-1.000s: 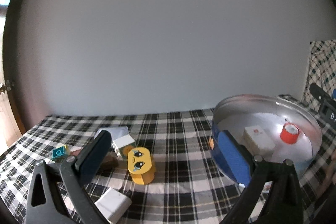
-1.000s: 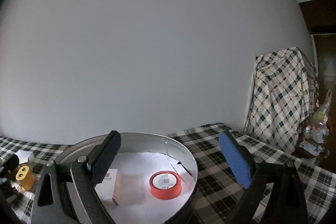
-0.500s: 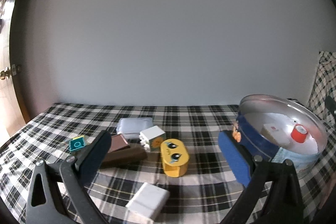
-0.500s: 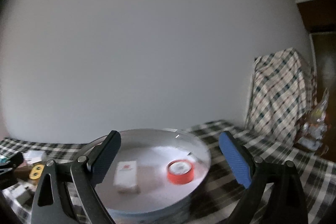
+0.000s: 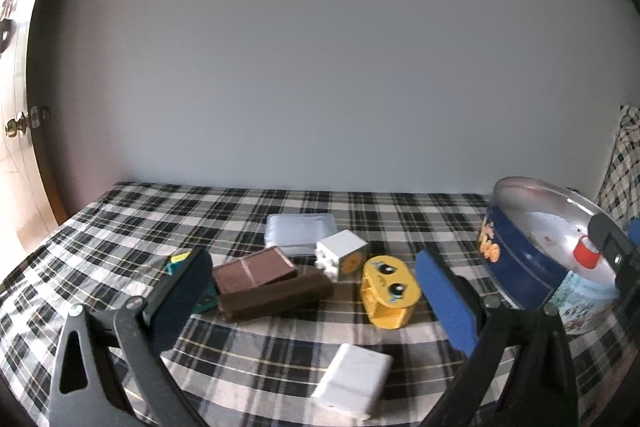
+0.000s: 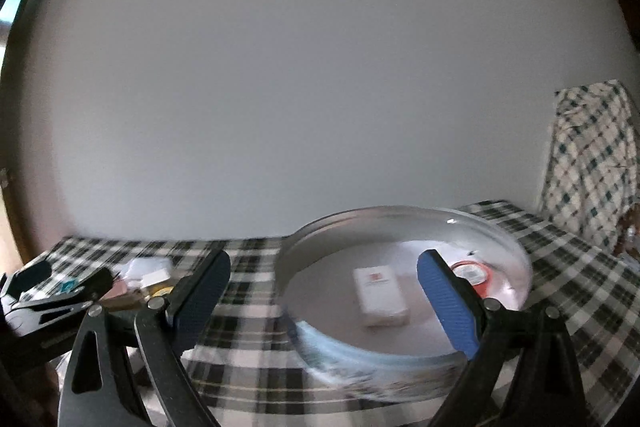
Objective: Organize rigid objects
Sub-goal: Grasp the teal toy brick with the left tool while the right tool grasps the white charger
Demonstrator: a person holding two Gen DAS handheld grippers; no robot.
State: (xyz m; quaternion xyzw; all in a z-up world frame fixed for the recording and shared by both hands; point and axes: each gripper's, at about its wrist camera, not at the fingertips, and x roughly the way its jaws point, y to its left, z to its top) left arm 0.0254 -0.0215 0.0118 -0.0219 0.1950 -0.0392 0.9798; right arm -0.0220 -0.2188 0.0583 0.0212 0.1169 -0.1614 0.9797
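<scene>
In the left wrist view, the left gripper [image 5: 316, 279] hangs above a table covered in a black-and-white checked cloth [image 5: 120, 227], its jaws spread wide with nothing between them. Loose items lie in the middle of the frame: a yellow block with a cartoon face [image 5: 389, 291], a white cube [image 5: 342, 259] just to its upper left, a brown box [image 5: 272, 285] with its lid askew to the left of the cube, and a pale blue pouch [image 5: 300, 233] behind them. A white flat box [image 5: 354, 381] lies at the lower centre, nearer the camera. A small teal and yellow piece [image 5: 178, 261] is partly hidden behind the left finger. At the right edge stands a round blue tin [image 5: 516, 267], open at the top.

In the right wrist view, which is blurred, the right gripper [image 6: 324, 291] is also wide apart and holds nothing. The tin fills the centre right of the frame; inside it lie a white packet [image 6: 380, 291] and a red roll of tape [image 6: 476, 273], the tape partly behind the right finger. The left gripper shows at the lower left edge.
</scene>
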